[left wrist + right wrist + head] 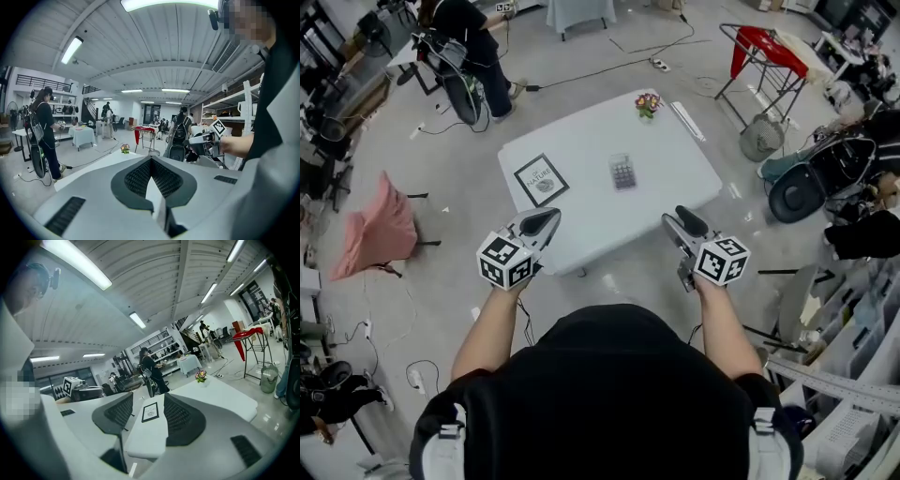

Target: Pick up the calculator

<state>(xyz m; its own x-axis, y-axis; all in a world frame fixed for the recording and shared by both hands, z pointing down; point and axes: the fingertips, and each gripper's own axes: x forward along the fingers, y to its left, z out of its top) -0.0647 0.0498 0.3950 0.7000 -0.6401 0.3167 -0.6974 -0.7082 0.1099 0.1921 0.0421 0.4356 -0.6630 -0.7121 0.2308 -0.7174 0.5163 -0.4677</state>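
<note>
The calculator (623, 172), grey with dark keys, lies flat near the middle of the white table (581, 141). Both grippers hover at the table's near edge, well short of the calculator. My left gripper (539, 223) is to its lower left, and its dark pads meet at the tips (151, 161), holding nothing. My right gripper (684, 222) is to its lower right. Its jaws (147, 404) stand apart, with bare table between them. Neither gripper view shows the calculator.
On the table are a framed picture (541, 180) at the left, a small flower pot (648, 103) at the far edge and a white strip (686, 120). Around it stand a person in black (469, 37), a pink-draped chair (380, 230), a red rack (769, 47) and an office chair (811, 183).
</note>
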